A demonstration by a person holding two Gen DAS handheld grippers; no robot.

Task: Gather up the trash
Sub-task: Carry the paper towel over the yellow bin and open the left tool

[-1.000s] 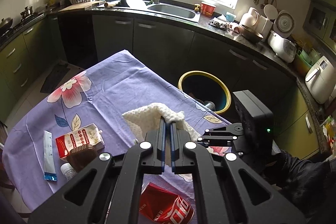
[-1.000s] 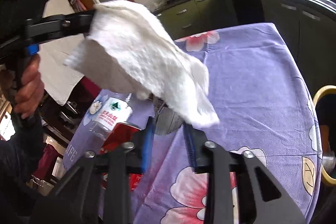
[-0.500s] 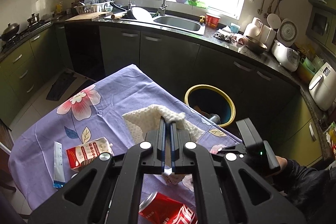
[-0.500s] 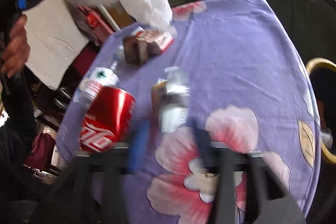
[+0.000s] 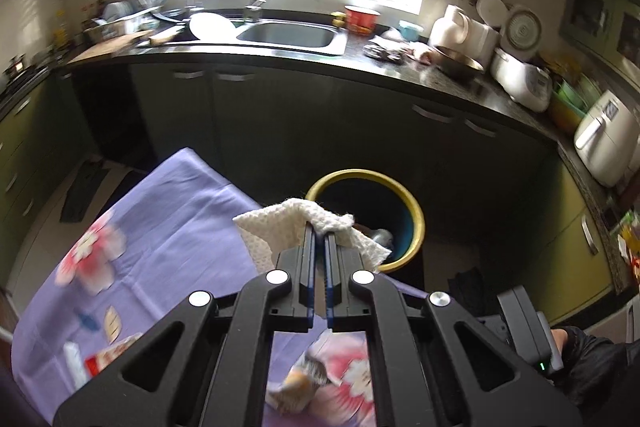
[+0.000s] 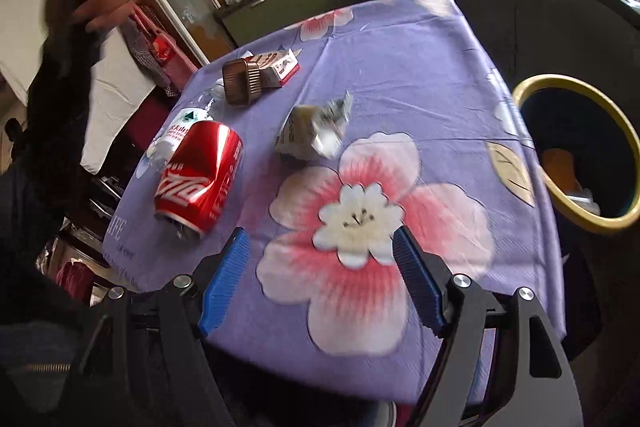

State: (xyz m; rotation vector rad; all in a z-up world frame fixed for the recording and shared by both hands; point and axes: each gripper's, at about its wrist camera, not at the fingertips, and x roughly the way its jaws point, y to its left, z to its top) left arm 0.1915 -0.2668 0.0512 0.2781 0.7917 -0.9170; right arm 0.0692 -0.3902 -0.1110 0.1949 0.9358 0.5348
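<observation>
The left gripper (image 5: 318, 233) was clamped on a white paper towel (image 5: 296, 227), held above the far edge of the purple floral tablecloth (image 5: 172, 227) and just short of the yellow-rimmed bin (image 5: 412, 211). The right gripper (image 6: 320, 251) hung over the cloth's big pink flower with its blue pads (image 6: 226, 281) wide apart and nothing between them. Ahead of it lay a dented red can (image 6: 200, 173), a crumpled wrapper (image 6: 316, 131), a brown tub (image 6: 242, 83) touching a small carton (image 6: 280, 65), and a clear bottle (image 6: 176, 127) behind the can.
</observation>
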